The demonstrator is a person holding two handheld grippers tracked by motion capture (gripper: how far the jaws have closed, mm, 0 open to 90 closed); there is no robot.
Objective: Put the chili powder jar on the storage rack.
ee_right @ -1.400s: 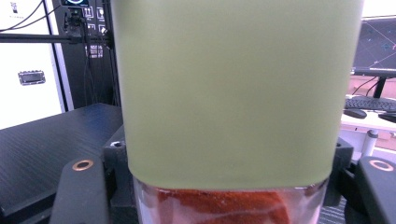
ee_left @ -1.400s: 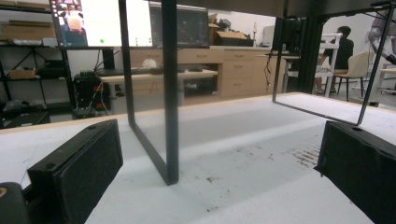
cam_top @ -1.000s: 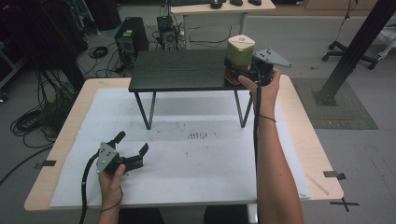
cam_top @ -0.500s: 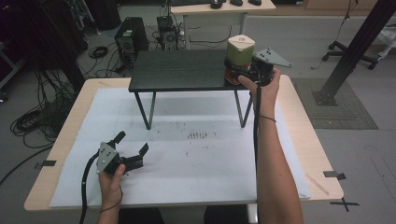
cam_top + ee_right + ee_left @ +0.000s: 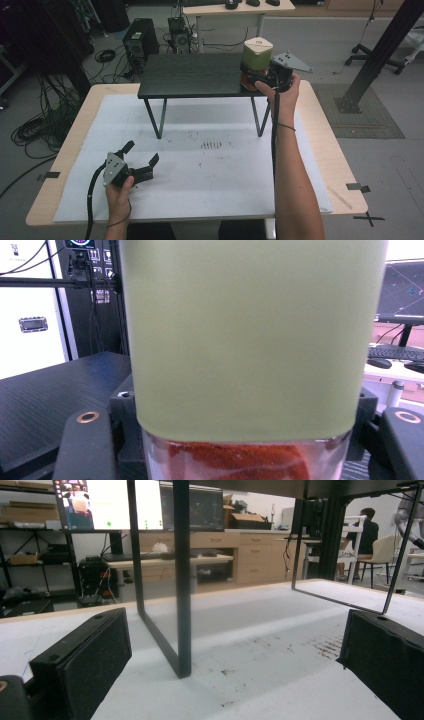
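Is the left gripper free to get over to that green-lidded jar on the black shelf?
Probably not easily. The jar stands at the raised shelf's far right end, with the right gripper shut on it. The left gripper rests open, low on the table, on the opposite side.

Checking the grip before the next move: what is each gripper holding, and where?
The right gripper clamps the green-lidded jar at its clear lower body; the left gripper holds nothing.
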